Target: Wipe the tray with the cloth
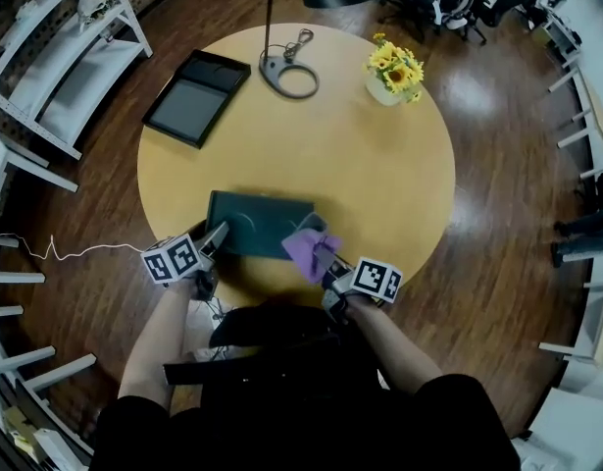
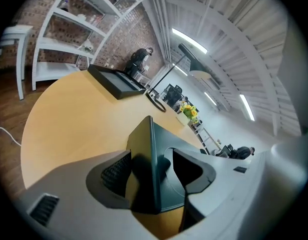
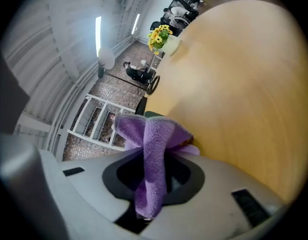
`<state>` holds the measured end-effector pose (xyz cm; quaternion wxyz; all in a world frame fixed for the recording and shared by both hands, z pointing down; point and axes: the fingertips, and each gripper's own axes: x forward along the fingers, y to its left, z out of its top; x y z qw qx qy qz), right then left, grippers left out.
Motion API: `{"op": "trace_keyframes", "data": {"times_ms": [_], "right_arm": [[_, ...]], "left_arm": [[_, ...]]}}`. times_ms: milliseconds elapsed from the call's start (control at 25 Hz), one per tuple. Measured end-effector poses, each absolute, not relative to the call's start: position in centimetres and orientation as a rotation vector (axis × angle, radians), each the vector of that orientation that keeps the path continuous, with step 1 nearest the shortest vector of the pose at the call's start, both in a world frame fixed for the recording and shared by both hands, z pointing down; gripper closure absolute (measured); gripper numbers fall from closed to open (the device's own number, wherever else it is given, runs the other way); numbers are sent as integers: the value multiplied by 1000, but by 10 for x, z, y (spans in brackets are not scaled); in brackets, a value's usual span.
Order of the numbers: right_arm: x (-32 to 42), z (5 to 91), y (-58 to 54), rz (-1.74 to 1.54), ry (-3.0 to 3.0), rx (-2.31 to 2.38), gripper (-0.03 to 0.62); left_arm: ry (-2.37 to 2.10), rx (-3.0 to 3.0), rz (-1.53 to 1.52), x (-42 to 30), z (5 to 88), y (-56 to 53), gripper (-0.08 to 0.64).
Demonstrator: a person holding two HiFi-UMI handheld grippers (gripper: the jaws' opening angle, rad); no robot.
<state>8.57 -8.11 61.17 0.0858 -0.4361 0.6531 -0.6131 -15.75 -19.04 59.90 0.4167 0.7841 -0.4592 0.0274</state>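
The wipe looks about to start rather than under way. The tray [image 1: 257,222], dark green, lies on the near side of the round table [image 1: 379,165], just in front of the person. The left gripper [image 1: 216,236] is at its near left corner with its jaws wide apart; in the left gripper view the tray's upright rim stands in the gap, with space on either side, so nothing is gripped. The right gripper [image 1: 327,263] has its jaws closed tight on the purple cloth [image 1: 309,251], which bunches up out of them and hangs over the tray's near right corner; whether it touches the tray I cannot tell. I judge the next move calls for two things: the left jaws must close on the rim, or press down, so the tray does not slide, and the right gripper must lower the cloth flat onto the tray floor and drag it across from right to left. Counted: two grippers, one cloth and two trays, since a black tray [image 1: 196,98] lies well apart at the far left of the table. There is also one lamp [image 1: 289,75] and one pot of flowers [image 1: 394,70].
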Motion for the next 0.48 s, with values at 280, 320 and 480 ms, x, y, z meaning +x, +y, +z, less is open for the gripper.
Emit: {"op": "trace_keyframes", "data": {"times_ms": [280,320,480], "right_arm": [[98,612,-112,-1784,1972,-1402,528],[101,611,-117,-1783,1978,-1403,528],[103,613,-151,-1787,2010,-1388,528]], "left_arm": [[-1258,1931,52,-160,598,-174,305],[-1266,1915,47,-159,598,-170,305],[-1306,1846,2,-163,599,-157,305]]}}
